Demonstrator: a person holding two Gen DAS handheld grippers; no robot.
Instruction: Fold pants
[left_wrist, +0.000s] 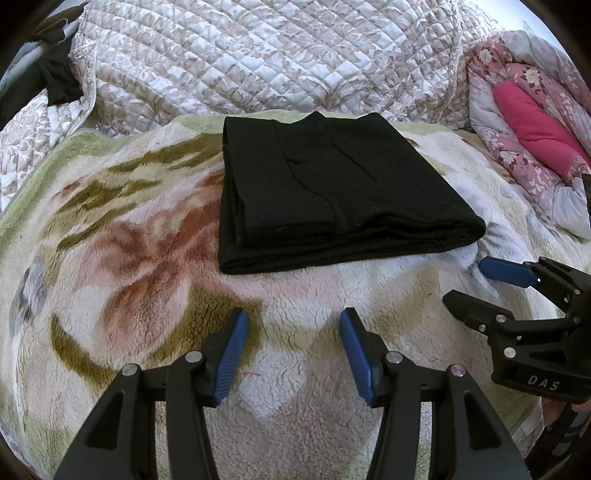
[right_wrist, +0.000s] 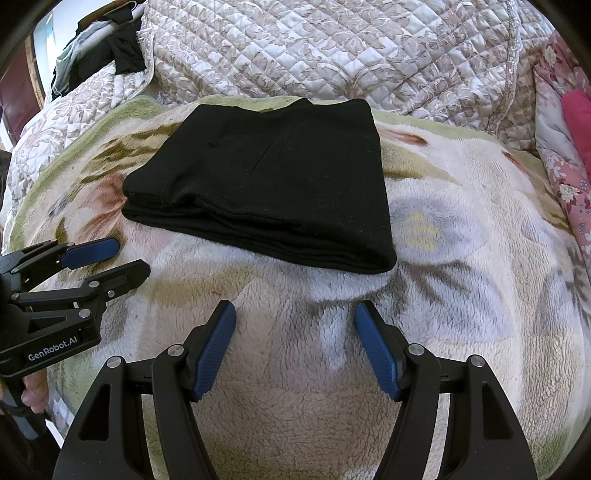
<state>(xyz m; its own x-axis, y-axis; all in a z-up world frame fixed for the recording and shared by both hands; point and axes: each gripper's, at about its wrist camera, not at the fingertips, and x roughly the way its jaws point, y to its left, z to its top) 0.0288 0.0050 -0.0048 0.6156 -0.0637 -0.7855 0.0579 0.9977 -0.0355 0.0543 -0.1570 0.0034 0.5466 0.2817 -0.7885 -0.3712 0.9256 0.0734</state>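
- Left wrist view: black pants (left_wrist: 332, 188) are seen folded into a compact stack on a floral fleece blanket (left_wrist: 122, 258), toward its far edge, beside a quilted cover (left_wrist: 266, 55). The left gripper (left_wrist: 293, 354) is held with jaws apart, empty, short of the stack; the right gripper (left_wrist: 476, 286) is also spread and holds nothing.
- Right wrist view: the pants (right_wrist: 273, 188) are seen with layered edges nearest. The right gripper (right_wrist: 295, 350) is parted and empty. The fold is judged finished; any last tidying is best done by light pressing, so the layers are not dragged.
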